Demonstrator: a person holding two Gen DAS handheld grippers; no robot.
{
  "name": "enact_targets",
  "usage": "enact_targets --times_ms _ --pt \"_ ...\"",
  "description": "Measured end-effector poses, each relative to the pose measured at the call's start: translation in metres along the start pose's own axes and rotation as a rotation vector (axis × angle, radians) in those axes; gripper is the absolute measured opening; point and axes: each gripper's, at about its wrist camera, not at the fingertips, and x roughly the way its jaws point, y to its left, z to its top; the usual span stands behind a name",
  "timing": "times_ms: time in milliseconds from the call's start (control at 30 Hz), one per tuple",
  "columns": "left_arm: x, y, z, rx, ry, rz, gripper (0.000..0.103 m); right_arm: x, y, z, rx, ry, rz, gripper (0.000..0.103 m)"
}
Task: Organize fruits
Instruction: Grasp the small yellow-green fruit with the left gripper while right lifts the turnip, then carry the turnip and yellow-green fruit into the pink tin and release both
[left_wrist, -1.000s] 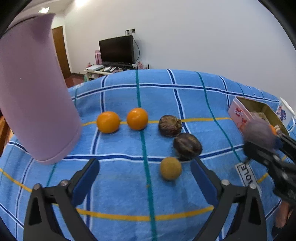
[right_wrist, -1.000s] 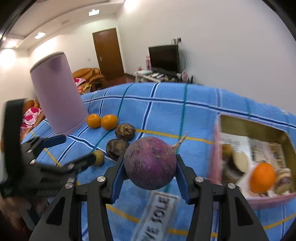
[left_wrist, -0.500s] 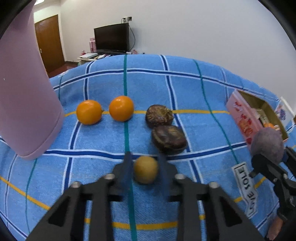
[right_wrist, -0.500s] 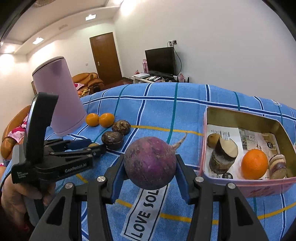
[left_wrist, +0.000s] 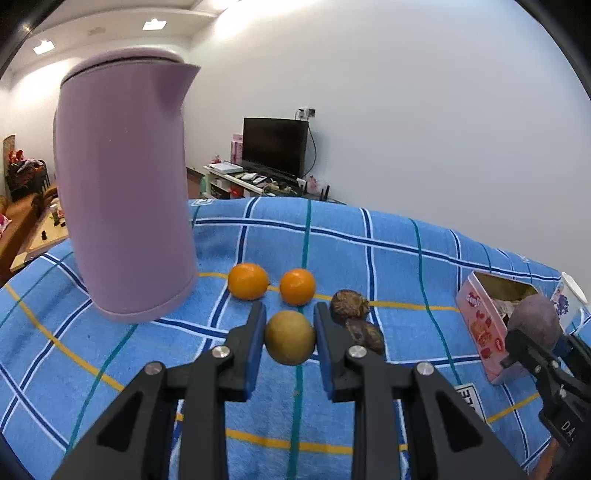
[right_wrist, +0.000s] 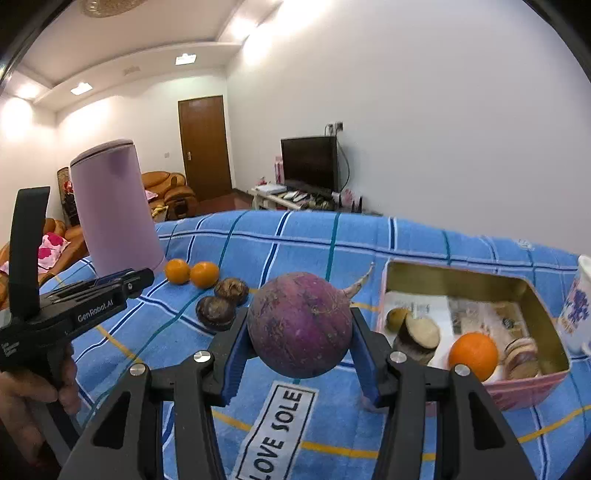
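Lifted since a second ago, my left claw (left_wrist: 290, 338) pinches one smooth yellowish round fruit (left_wrist: 290, 337); two oranges (left_wrist: 247, 280) and two wrinkled brown fruits (left_wrist: 349, 302) lie beyond. My right claw (right_wrist: 300, 330) grips one purple radish (right_wrist: 300, 328) beside the tin (right_wrist: 458, 286).

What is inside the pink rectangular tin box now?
The pink rectangular tin box holds an orange, a cut root piece, a small yellowish fruit, a brownish round item and printed paper. Its near left corner is covered by the purple radish.

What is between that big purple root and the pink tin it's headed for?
Nothing visible: the round purple root, held in the right gripper, has only bare blue cloth before the pink tin.
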Motion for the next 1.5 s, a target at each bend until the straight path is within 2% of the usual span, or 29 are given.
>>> enact_targets --times_ms 233,467,867,1500 --pt "-0.008 -0.027 -0.01 0.047 0.007 0.05 0.028 -0.003 -0.003 0.002 -0.017 -0.016 -0.012 0.052" --pt "-0.019 -0.048 -0.014 0.08 -0.002 0.063 0.028 -0.009 -0.009 -0.003 -0.04 -0.02 -0.019 0.052" --pt "-0.029 -0.085 -0.012 0.108 -0.011 0.039 0.028 -0.023 -0.042 -0.002 -0.01 -0.041 -0.054 0.053" --pt "-0.022 -0.159 -0.008 0.19 -0.014 -0.048 0.028 -0.034 -0.1 0.004 0.039 -0.065 -0.143 0.053"
